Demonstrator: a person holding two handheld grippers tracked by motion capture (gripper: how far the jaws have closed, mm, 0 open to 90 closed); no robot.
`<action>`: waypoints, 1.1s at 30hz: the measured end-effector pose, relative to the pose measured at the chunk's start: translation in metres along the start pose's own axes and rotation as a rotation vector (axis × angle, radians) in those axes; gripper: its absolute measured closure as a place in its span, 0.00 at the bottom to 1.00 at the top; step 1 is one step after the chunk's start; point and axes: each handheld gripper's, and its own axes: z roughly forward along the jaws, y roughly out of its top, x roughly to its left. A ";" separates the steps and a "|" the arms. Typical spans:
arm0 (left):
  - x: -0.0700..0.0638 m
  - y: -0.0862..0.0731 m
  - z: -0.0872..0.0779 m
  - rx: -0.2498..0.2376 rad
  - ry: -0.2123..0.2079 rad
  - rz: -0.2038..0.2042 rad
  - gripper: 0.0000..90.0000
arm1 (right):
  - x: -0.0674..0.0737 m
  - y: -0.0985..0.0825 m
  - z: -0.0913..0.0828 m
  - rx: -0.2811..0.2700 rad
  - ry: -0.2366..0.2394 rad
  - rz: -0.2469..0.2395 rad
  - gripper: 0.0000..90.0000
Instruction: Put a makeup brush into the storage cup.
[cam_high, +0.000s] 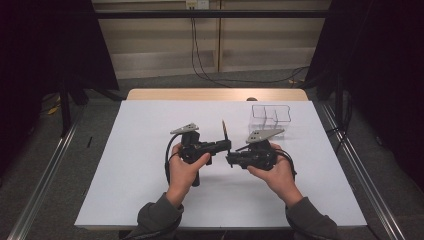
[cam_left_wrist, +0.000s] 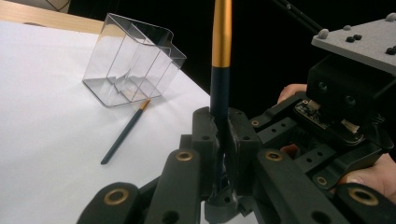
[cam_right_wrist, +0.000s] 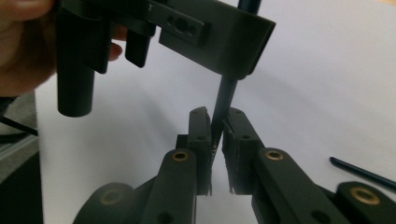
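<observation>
Both claws meet mid-table on one upright brush (cam_high: 225, 131). The left claw (cam_high: 226, 145) is clenched on its handle; the right claw (cam_high: 231, 159) pinches lower, likely a handover. Another brush (cam_left_wrist: 126, 131) lies beyond, beside the clear holder (cam_high: 270, 116).

Dark brush (cam_left_wrist: 220, 88) with a gold ferrule stands roughly upright above the white table, gripped along its lower handle. Its tip points away from the person, near the clear organizer.
</observation>
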 end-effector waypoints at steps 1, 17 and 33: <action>0.001 0.000 0.000 0.002 0.000 0.004 0.93 | 0.000 0.000 0.000 -0.001 0.004 0.003 0.90; 0.003 0.005 -0.012 -0.007 0.021 0.022 0.93 | -0.001 0.000 0.000 -0.011 -0.009 -0.023 0.66; 0.008 0.005 -0.031 -0.007 0.082 0.086 0.93 | -0.016 -0.002 -0.009 -0.011 -0.046 0.011 0.19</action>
